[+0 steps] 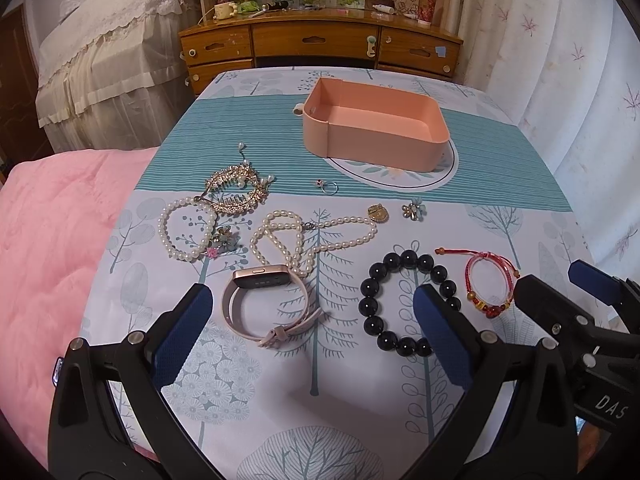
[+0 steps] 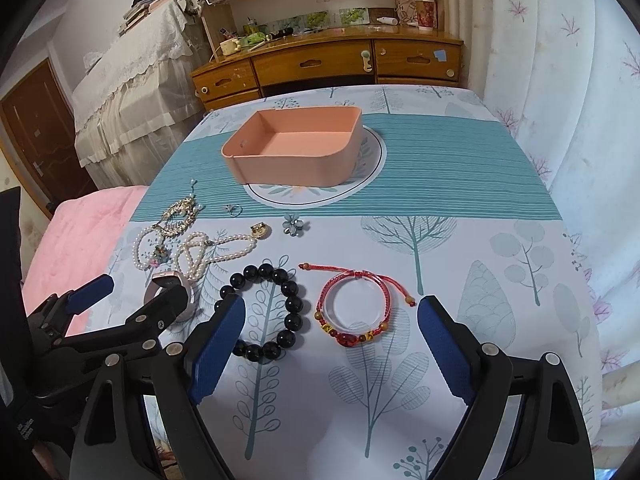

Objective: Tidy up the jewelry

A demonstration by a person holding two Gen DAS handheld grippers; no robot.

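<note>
Jewelry lies spread over the near half of the counter (image 1: pixel 500 184), which is covered by a tree-printed cloth with a teal striped band. A pink box (image 1: pixel 374 128) stands open and empty farther back on that band, well apart from the pieces.

Nearest the grippers lie the black bead bracelet (image 1: pixel 400 300), the red cord bracelet (image 1: pixel 490 284) and the pink smartwatch (image 1: pixel 266 304). Behind them are a long pearl necklace (image 1: pixel 316 240) with a gold pendant (image 1: pixel 378 213), a pearl bracelet (image 1: pixel 186 228), a gold hair comb (image 1: pixel 236 192), a small ring (image 1: pixel 328 187) and a flower brooch (image 1: pixel 414 209).

The left wrist view shows the comb, pearls and watch whole; in the right wrist view they crowd the left edge and the watch is partly hidden behind the left gripper. The right wrist view alone shows a clear ring lying inside the red cord bracelet.

The left gripper (image 1: pixel 316 336) is spread wide and empty; the watch lies just beyond its left finger, and its right finger covers part of the black bead bracelet. The right gripper (image 2: pixel 332 344) is also wide and empty, the red cord bracelet lying on the cloth between its fingers, just ahead of the tips and untouched. The black beads lie beside its left finger.
</note>
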